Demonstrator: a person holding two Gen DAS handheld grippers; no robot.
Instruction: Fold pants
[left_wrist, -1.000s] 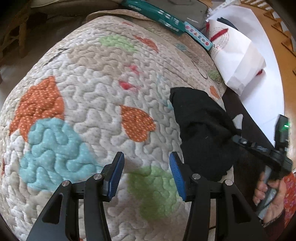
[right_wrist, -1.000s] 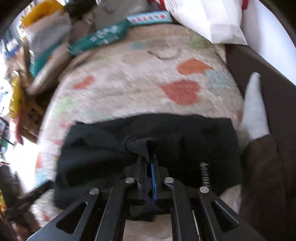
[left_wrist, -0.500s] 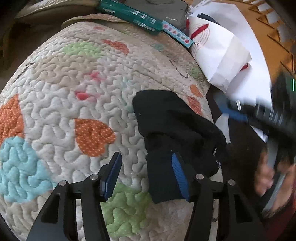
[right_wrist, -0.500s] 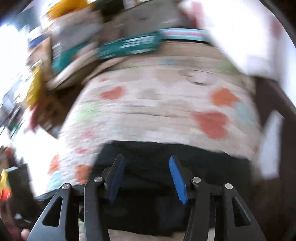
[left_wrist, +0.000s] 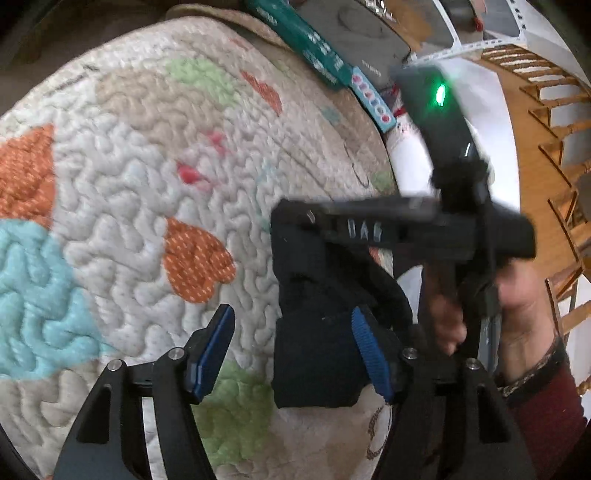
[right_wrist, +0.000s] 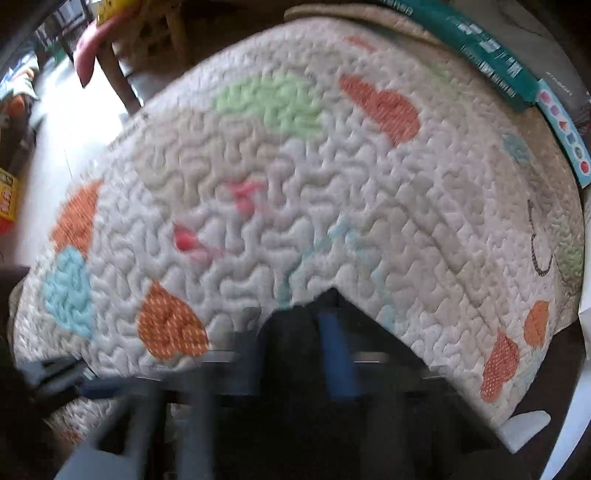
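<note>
Nearest the left wrist camera, the left gripper (left_wrist: 291, 347) hung over the quilt with its two blue-padded fingers (left_wrist: 212, 352) set well apart and spreading wider; nothing was pinched between them. Its right-hand pad lay against the near edge of the folded black fabric pants (left_wrist: 317, 332), while the left-hand pad stood over bare quilt.

The pants sat as a compact dark bundle on the right part of the cream quilted bedspread with orange, teal and green heart patches (left_wrist: 140, 206), close to its right edge, with an orange heart just to their left and a green patch at their near corner.

Just beyond, the right gripper (left_wrist: 295, 221) reached in from the right, its black body blurred, its tip down on the far top of the bundle. In the right wrist view its blue pads (right_wrist: 334, 354) were smeared by motion but showed close together and closing, with black cloth around them (right_wrist: 295, 369); whether they actually pinched the cloth could not be told. A hand (left_wrist: 517, 314) with a dark red sleeve (left_wrist: 546, 417) gripped its handle, and a green light glowed on its top.

Farther off, a long teal cardboard box (left_wrist: 314, 48) lay along the far edge of the bedspread. Wooden stair railings (left_wrist: 554, 110) stood at the right.
</note>
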